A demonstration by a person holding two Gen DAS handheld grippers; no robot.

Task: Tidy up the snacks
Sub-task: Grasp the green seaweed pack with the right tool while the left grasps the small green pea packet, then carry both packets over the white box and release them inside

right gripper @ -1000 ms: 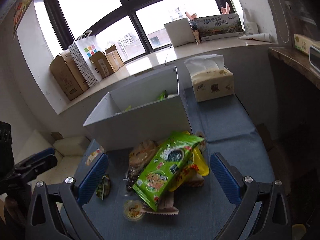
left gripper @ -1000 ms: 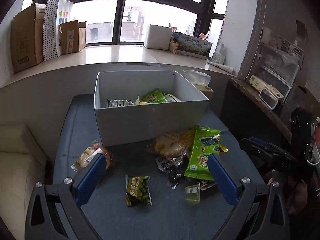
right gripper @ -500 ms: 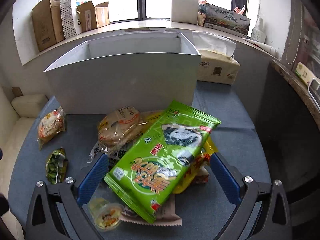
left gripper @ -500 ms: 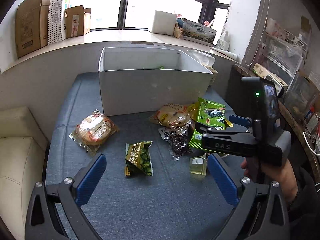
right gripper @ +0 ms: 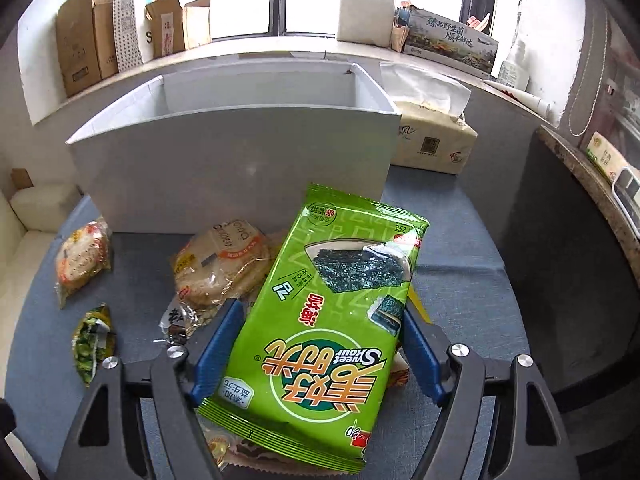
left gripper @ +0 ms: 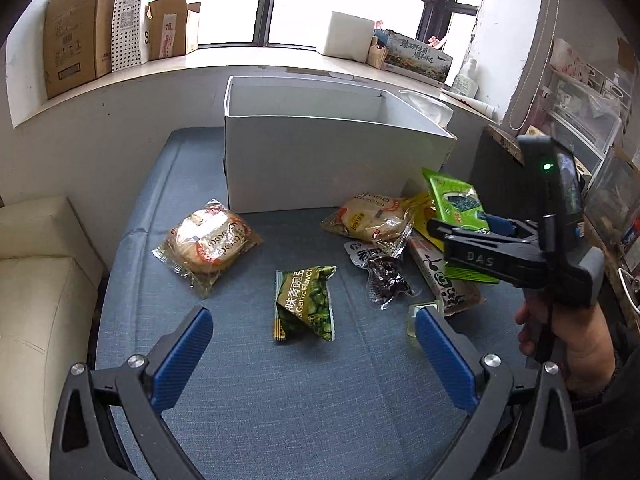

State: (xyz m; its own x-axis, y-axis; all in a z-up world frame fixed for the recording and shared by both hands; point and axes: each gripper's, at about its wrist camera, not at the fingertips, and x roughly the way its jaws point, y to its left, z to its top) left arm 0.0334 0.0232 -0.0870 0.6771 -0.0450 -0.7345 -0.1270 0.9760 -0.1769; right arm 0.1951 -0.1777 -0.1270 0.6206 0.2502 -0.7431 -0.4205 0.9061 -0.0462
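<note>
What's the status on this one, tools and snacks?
Right tool closed on the green seaweed pack. Left tool open over the pea packet. White box ahead, path unblocked.

Your left gripper (left gripper: 312,350) hangs wide open over the blue cloth table (left gripper: 248,400), its blue pads (left gripper: 182,356) flanking the green pea packet (left gripper: 306,304) from well apart. Beyond it sits the white box (left gripper: 320,168), with a wrapped bread (left gripper: 210,240) lying off to its left and a second wrapped bun (left gripper: 372,216) in the pile at its right front corner. Your right gripper (left gripper: 472,236) reaches in from the right over that pile — it appears closed on the green seaweed pack (left gripper: 454,200), though its body hides the grip. A dark dried-fruit packet (left gripper: 384,272) lies just beside the peas — a small jelly cup (left gripper: 418,314) touches your right pad.
</note>
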